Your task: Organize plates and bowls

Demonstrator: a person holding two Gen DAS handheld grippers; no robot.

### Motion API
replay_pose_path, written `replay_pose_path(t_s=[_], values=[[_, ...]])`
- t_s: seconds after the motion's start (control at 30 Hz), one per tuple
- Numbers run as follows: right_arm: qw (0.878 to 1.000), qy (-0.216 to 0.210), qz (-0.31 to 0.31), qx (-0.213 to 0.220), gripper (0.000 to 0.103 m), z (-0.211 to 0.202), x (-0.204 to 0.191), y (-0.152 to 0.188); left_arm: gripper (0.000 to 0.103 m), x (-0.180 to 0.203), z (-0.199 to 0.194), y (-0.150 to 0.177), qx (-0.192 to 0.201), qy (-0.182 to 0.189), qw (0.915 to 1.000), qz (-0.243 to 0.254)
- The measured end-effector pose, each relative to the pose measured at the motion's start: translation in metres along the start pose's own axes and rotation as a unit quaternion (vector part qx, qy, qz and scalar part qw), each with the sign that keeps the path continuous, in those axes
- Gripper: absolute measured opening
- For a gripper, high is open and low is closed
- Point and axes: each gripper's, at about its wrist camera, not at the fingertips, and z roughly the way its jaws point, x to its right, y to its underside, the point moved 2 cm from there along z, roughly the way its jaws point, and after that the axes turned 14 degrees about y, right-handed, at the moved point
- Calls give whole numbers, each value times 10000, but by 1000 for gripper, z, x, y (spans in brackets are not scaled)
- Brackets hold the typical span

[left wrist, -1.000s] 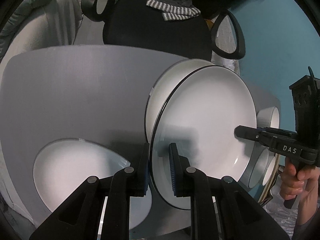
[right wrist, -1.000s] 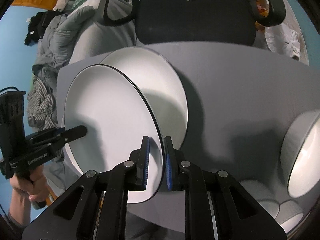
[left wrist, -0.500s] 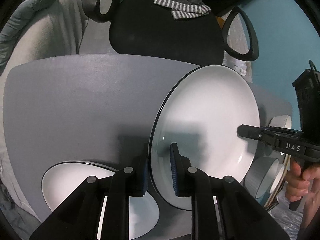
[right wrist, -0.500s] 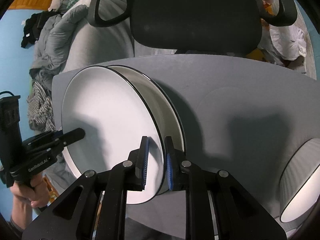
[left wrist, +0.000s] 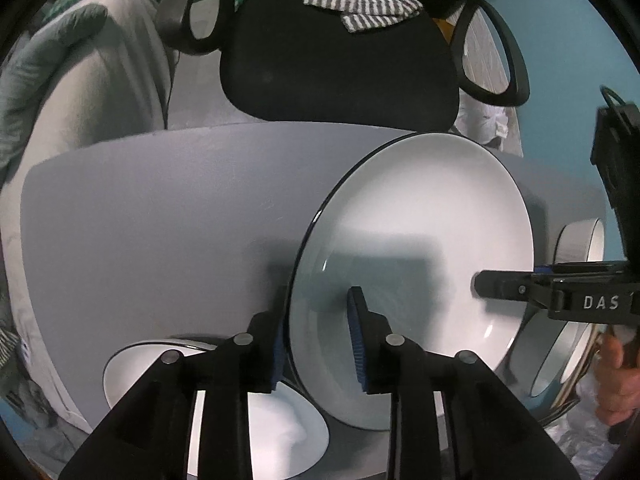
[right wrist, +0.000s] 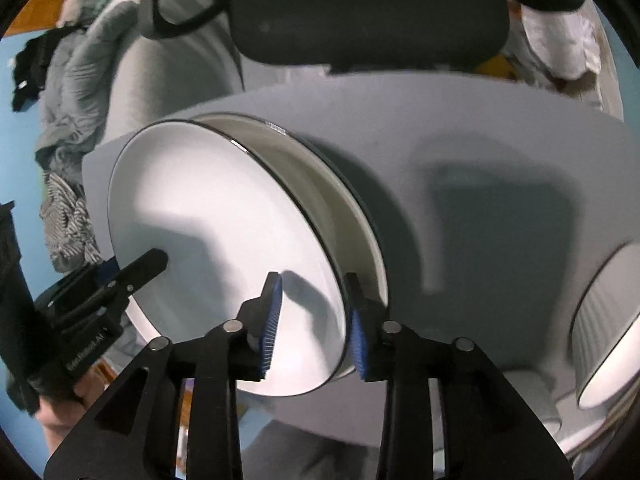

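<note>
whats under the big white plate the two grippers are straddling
Another white plate lies under the top plate; only its rim and inner wall show on the far side. Below is the grey table. The lower plate's middle is covered, and whether the two plates touch cannot be told.

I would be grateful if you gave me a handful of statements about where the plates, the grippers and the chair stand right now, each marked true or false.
1. The top plate rests on another plate. True.
2. The left gripper is clamped tight on the plate rim. False: its jaws have just been opening; the rim stands between them, and a gap shows at the inner pad.
3. The right gripper has its pads apart either side of the rim. True.
4. A black chair stands beyond the grey table. True.
5. The table holds only the stacked plates. False: another plate and ribbed bowls lie there.
</note>
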Motion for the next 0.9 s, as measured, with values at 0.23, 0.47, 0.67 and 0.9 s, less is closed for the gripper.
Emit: replay_pose_path(t_s=[0.23,0.47,0.67,0.9], values=[[9993,208,209,-241,44,-3,3,2,32,4,3,3,-61,-44,9999,82],[9990,53,348,-279,55,-11,7,2,49,6,-2,8,87,-66,9999,81],[9989,268,300,-254,57,-10,-2,7,55,7,-7,9,193,-127,9997,103],[9984,366,326,-277,60,-11,-3,9,61,11,-16,17,259,-114,9996,88]])
